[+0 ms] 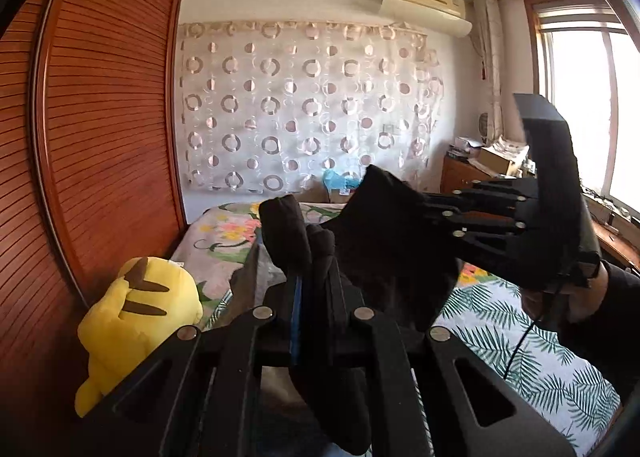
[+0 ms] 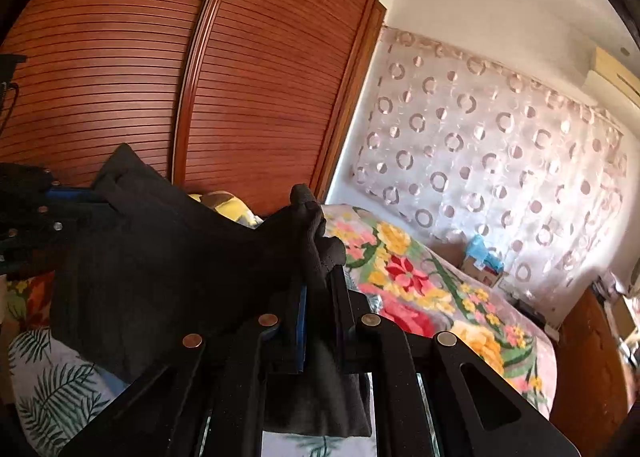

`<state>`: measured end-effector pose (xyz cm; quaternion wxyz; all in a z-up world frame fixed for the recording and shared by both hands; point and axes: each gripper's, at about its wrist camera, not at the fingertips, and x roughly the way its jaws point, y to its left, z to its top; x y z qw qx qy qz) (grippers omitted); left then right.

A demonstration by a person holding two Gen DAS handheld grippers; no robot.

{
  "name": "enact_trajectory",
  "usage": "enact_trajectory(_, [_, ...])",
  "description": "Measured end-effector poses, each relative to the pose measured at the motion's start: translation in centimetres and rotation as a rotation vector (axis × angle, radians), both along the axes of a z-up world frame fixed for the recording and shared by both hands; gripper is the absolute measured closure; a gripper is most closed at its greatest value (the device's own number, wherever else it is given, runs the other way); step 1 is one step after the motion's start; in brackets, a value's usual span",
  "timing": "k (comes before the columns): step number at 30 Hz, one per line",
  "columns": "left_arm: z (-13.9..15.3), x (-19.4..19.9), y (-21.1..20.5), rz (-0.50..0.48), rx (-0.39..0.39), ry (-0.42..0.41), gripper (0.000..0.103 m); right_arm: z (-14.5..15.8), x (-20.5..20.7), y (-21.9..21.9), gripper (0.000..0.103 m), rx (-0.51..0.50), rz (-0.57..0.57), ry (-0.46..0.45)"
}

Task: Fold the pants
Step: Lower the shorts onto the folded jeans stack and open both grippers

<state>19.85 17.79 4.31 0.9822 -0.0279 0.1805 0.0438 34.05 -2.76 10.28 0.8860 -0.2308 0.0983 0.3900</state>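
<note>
Both tongs, left (image 1: 308, 257) and right (image 2: 320, 253), pinch dark pants (image 2: 168, 257); only the left view shows a window (image 1: 580, 105).

Pants (image 2: 168, 257) of matt dark cloth; wardrobe doors (image 2: 260, 89) of glossy slatted wood; plush toy (image 1: 136, 321) of soft yellow fabric; curtain (image 1: 304, 105) sheer.

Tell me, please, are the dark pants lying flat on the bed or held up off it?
Held up: the pants hang bunched between the left gripper and right gripper, both shut on the cloth above the bed.
</note>
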Motion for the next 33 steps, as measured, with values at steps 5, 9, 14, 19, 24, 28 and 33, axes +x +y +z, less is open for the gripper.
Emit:
enact_trajectory(5, [-1.1, 0.5, 0.8, 0.030, -0.022, 0.019, 0.093, -0.1, 2.4, 1.8, 0.093, -0.024, 0.031, 0.006])
enact_trajectory(9, [-2.3, 0.1, 1.7, 0.063, -0.065, 0.033, 0.093, -0.6, 3.8, 3.0, 0.093, -0.040, 0.068, 0.013])
enact_trajectory(14, [-3.3, -0.4, 2.1, 0.101, -0.066, 0.043, 0.093, -1.3, 4.6, 4.4, 0.093, -0.060, 0.107, 0.019])
enact_trajectory(19, [-3.8, -0.3, 2.6, 0.110, -0.064, 0.066, 0.092, -1.9, 6.1, 4.3, 0.093, -0.050, 0.095, 0.073])
enact_trajectory(24, [-4.4, -0.5, 2.9, 0.118, -0.074, 0.078, 0.087, -1.8, 6.7, 4.4, 0.084, -0.059, 0.057, 0.088])
enact_trajectory(28, [-5.1, -0.4, 2.5, 0.116, -0.071, 0.107, 0.072, -0.8, 6.7, 3.8, 0.070, -0.017, 0.051, 0.110])
enact_trajectory(33, [-5.9, 0.0, 2.5, 0.107, -0.079, 0.150, 0.050, -1.2, 6.7, 2.8, 0.065, 0.002, 0.050, 0.145])
